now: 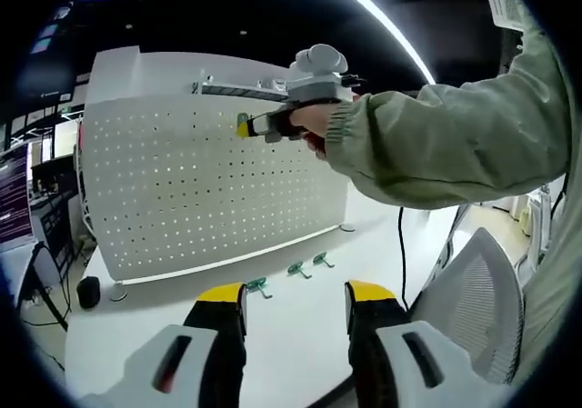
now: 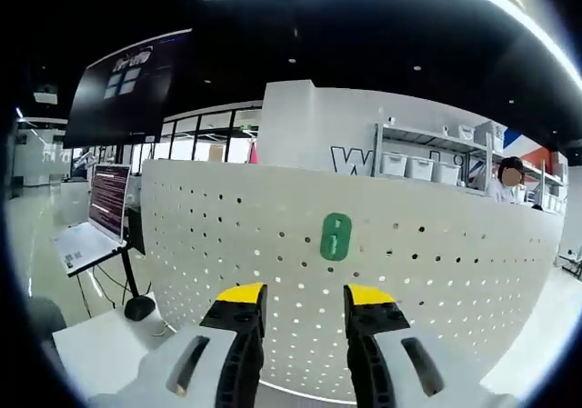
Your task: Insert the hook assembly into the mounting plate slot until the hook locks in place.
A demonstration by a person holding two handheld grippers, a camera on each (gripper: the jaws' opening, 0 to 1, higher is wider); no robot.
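Up front in the left gripper view, the left gripper (image 1: 296,301) hangs above the white table (image 1: 300,335) with its yellow-tipped jaws spread apart and nothing between them. Three green hooks (image 1: 293,273) lie on the table just ahead of the jaws, near the foot of the upright white pegboard (image 1: 209,181). Higher up, the right gripper (image 1: 244,126), held by a hand in a pale green sleeve (image 1: 436,144), has its yellow tip against the upper part of the pegboard, with a bit of green showing at the tip; I cannot tell from here how its jaws stand. A white mesh chair (image 1: 473,290) stands to the right of the table. Over in the right gripper view, the right gripper (image 2: 300,299) has its jaws spread and empty, close to the pegboard (image 2: 436,263). A green hook plate (image 2: 336,236) sits flat on the pegboard face just above the jaws, apart from both tips. A laptop (image 2: 91,231) stands at the left.
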